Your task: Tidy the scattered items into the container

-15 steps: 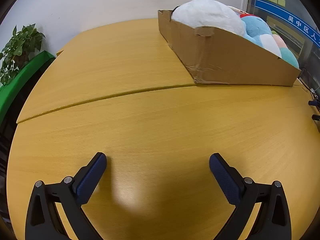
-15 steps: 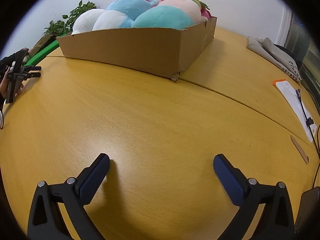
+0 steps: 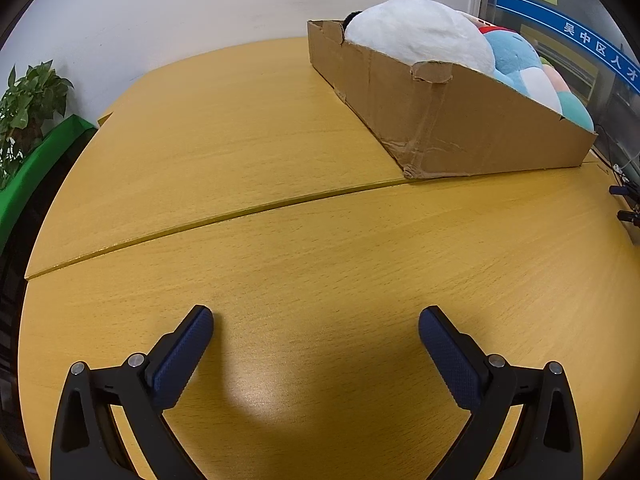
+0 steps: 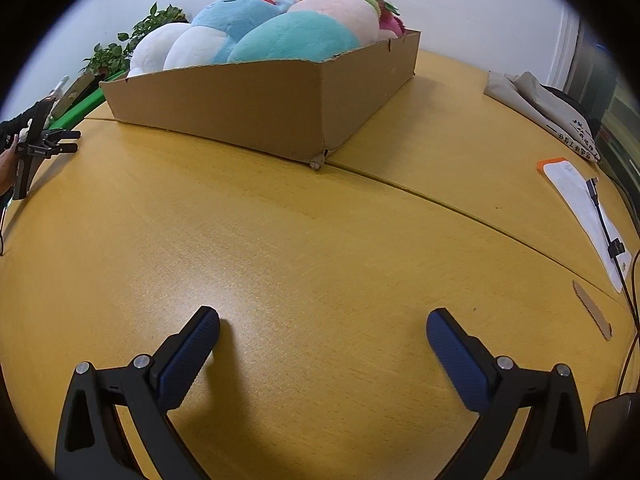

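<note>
A shallow cardboard box (image 3: 460,120) stands on the yellow wooden table (image 3: 280,240), to the upper right in the left wrist view. It also shows in the right wrist view (image 4: 248,108), upper middle. It holds several plush toys: a white one (image 3: 416,36), a blue one (image 4: 236,20), a teal one (image 4: 296,38) and a pink one (image 4: 340,10). My left gripper (image 3: 316,328) is open and empty, low over bare table. My right gripper (image 4: 322,326) is open and empty too, in front of the box corner.
A potted plant (image 3: 28,108) on a green ledge stands left of the table. In the right wrist view a folded grey cloth (image 4: 548,108), a white sheet (image 4: 588,216) with a cable, and a cardboard strip (image 4: 592,316) lie at the right. The other gripper (image 4: 44,146) shows at far left.
Both views have shifted a little: the box sits slightly lower and closer in each. Both grippers stay open and empty.
</note>
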`<state>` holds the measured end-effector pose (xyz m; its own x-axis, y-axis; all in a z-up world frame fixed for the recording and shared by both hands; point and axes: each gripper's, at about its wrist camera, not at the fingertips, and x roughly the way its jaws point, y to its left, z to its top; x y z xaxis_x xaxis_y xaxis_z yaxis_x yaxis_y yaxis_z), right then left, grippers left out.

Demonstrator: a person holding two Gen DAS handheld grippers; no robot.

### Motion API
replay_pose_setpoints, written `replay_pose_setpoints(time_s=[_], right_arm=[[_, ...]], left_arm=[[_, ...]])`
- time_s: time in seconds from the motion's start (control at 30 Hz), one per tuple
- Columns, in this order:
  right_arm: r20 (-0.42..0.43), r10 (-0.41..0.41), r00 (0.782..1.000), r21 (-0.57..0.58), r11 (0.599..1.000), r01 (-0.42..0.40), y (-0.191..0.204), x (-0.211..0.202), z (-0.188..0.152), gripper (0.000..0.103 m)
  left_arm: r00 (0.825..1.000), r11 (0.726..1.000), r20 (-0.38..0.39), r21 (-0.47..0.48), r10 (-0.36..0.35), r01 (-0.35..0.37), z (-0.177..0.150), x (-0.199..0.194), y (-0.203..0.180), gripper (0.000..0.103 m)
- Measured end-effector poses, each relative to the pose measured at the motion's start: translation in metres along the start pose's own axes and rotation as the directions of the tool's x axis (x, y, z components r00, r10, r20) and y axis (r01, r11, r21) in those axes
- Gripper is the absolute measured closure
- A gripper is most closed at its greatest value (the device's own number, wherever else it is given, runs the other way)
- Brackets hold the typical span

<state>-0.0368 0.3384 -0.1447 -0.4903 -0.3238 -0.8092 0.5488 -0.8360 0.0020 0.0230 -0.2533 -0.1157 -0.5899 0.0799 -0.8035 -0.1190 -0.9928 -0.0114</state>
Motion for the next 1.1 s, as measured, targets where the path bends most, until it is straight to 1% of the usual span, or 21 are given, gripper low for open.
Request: replay_pose_setpoints(time_s=[1.1], right_arm=[[0.001,-0.005,1.0,0.001,1.0,0.005,0.0023,0.0002,0.0001,0.0]], left_arm=[[1.0,1.0,-0.002,-0.003,0.002,-0.002,0.0038,0.0025,0.0013,0.0]])
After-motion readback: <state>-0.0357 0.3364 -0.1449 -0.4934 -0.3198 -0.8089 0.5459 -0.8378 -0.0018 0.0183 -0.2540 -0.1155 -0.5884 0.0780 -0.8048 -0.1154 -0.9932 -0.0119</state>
